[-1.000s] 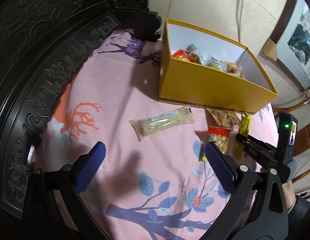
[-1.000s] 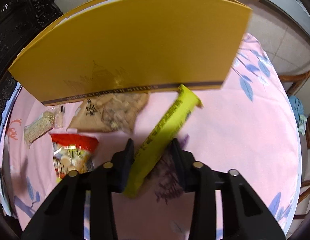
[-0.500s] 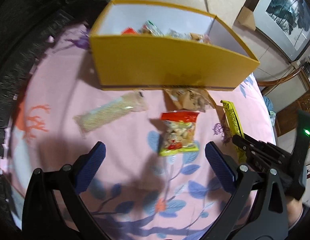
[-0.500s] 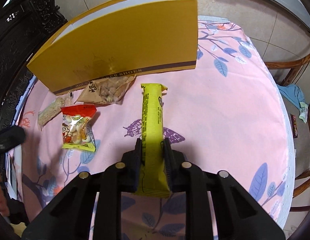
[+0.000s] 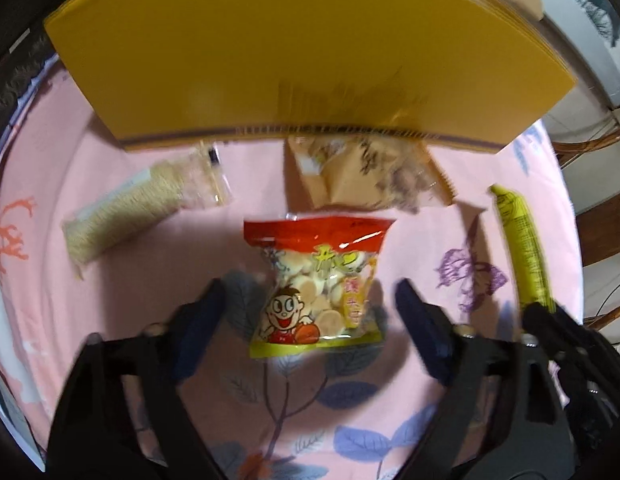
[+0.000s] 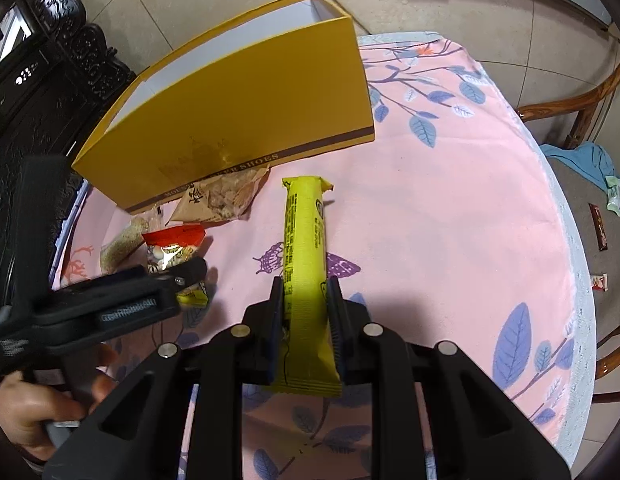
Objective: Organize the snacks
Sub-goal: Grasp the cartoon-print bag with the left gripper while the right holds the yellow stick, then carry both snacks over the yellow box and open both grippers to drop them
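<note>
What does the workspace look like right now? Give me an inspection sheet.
Surface: round table under a pink patterned cloth.
Job's things: yellow box open on top; yellow bar; biscuit bag, brown packet and clear cracker sleeve lying before the box.
Clutter: small wrappers on the floor.
Grippers: right gripper shut on the yellow bar; left gripper open, its fingers either side of the biscuit bag.
Cables: nothing seen.
Surroundings: carved dark furniture, wooden chair, tiled floor.
</note>
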### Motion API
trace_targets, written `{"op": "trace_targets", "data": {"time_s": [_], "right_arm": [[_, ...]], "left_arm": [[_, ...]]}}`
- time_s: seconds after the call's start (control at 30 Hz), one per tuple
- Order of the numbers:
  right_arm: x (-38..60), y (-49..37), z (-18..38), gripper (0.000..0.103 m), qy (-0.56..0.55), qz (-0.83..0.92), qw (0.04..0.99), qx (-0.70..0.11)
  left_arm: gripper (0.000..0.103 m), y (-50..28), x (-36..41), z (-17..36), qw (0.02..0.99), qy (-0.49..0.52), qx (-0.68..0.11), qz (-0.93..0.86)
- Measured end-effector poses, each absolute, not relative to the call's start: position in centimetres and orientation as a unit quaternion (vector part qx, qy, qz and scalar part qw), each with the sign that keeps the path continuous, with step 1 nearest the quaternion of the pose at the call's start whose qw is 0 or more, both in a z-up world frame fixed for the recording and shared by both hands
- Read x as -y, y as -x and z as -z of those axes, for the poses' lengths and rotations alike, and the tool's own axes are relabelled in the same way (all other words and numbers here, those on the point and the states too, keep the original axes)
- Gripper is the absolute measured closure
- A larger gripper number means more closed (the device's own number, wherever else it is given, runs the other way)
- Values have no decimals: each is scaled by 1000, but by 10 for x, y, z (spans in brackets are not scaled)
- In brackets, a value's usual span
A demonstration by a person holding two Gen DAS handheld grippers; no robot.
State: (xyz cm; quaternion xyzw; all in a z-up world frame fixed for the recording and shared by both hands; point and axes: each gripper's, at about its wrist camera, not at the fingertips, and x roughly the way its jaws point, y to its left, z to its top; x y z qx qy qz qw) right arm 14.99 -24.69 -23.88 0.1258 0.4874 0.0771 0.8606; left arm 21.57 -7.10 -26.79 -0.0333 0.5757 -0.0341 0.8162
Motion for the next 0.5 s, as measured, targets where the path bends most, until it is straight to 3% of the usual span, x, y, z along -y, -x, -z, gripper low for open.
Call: {"op": "trace_targets", "data": {"time_s": [0.17,0.5], "right_arm": [[248,-151,238,82,-124,-83,861,-486],[244,-147,217,82,-117,-95,871,-468]], "left_arm": [[57,-216,73,262,825,12,-563,40],[63,-188,49,222,841,66,-529,89]]}}
